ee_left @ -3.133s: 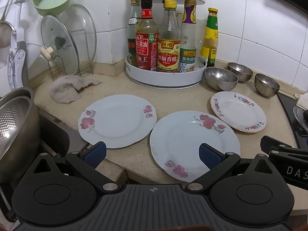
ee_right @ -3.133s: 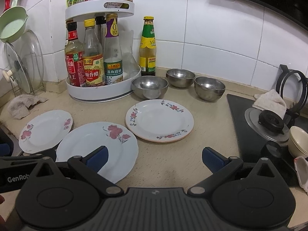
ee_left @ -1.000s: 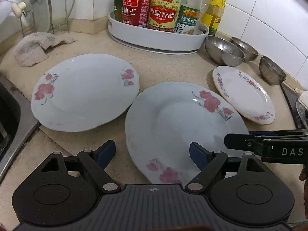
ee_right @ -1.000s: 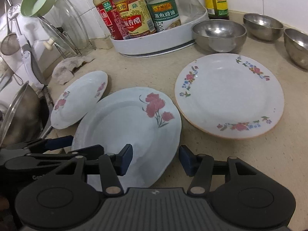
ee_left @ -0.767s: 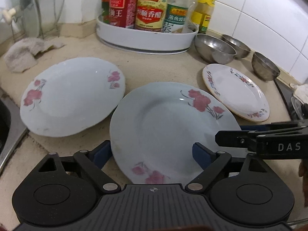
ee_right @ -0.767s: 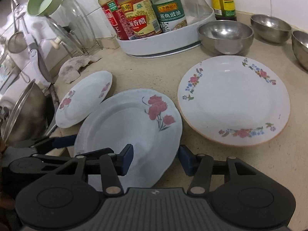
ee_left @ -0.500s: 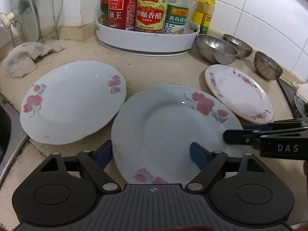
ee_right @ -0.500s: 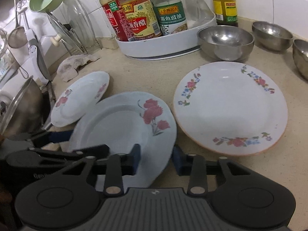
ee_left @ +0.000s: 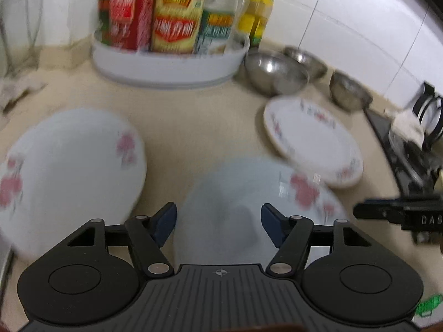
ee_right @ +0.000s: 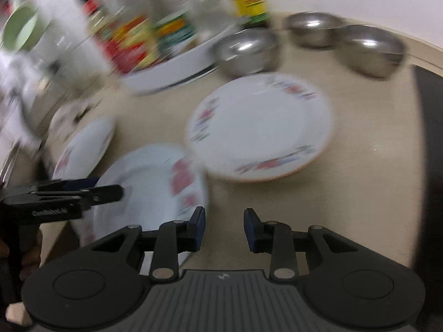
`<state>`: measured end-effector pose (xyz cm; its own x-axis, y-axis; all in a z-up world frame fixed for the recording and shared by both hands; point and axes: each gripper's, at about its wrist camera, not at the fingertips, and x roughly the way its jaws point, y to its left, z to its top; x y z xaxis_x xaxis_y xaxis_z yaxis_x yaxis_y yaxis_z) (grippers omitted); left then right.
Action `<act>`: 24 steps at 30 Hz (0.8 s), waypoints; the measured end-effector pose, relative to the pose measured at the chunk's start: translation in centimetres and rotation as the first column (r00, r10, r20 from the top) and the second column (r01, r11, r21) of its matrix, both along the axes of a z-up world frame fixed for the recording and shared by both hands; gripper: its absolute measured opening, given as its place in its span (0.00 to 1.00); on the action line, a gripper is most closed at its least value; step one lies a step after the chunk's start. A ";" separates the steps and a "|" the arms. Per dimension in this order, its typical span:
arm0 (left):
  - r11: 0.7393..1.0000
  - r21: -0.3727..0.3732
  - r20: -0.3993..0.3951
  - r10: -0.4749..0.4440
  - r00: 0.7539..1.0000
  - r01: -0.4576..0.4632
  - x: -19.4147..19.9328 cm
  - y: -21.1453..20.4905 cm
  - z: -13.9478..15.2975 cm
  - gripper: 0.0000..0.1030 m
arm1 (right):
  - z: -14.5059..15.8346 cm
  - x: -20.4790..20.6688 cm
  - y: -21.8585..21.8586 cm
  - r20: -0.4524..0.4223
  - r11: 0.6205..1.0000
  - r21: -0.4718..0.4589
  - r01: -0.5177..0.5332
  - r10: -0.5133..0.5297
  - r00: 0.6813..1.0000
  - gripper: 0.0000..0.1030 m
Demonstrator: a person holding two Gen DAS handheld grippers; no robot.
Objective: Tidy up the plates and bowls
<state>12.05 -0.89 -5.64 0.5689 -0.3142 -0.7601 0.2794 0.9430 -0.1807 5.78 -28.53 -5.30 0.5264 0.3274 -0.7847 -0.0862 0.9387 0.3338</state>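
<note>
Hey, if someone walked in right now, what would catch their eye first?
Three flowered plates on the beige counter: the middle plate lies right before the left gripper, one plate to its left, the floral-rimmed plate to its right. Behind stand three steel bowls and a white tray of sauce bottles.

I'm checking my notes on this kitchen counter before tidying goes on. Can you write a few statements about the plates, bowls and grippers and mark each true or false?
1. Three plates are on the counter. True: a left plate, a middle plate and a right plate.
2. The plates are already in one stack. False: they are spread out, though the right plate's edge appears to overlap the middle one.
3. Three metal bowls sit behind the right plate. True.
4. The bowls are nested together. False: they stand side by side.
5. The left gripper is clamped on the left plate. False: its fingers stand apart over the middle plate.
</note>
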 end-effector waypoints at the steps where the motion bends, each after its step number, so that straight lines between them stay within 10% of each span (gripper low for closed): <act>1: 1.000 -0.007 0.018 -0.011 1.000 0.011 0.6 -0.4 0.4 0.71 | 0.0 0.2 -0.6 0.005 0.999 0.004 0.035 -0.035 0.999 0.29; 7: 0.991 0.010 0.063 -0.134 0.989 0.134 5.7 -5.4 1.0 0.73 | -0.3 2.7 -3.0 0.041 0.974 0.002 0.227 -0.227 0.973 0.29; 12: 0.977 0.064 -0.049 -0.201 0.978 0.204 10.0 -8.9 -1.3 0.66 | -1.3 4.7 -3.3 0.036 0.959 -0.005 0.284 -0.284 0.958 0.29; 24: 0.920 0.038 -0.046 -0.389 0.920 0.391 7.7 -12.1 -1.6 0.59 | -1.1 1.9 -5.3 0.025 0.929 -0.057 0.367 -0.366 0.930 0.22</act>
<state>19.73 -13.01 -7.21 0.3798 -0.4698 -0.7969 0.6206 0.7682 -0.1572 7.69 -33.81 -6.40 0.6118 0.0626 -0.7885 0.2630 0.9241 0.2774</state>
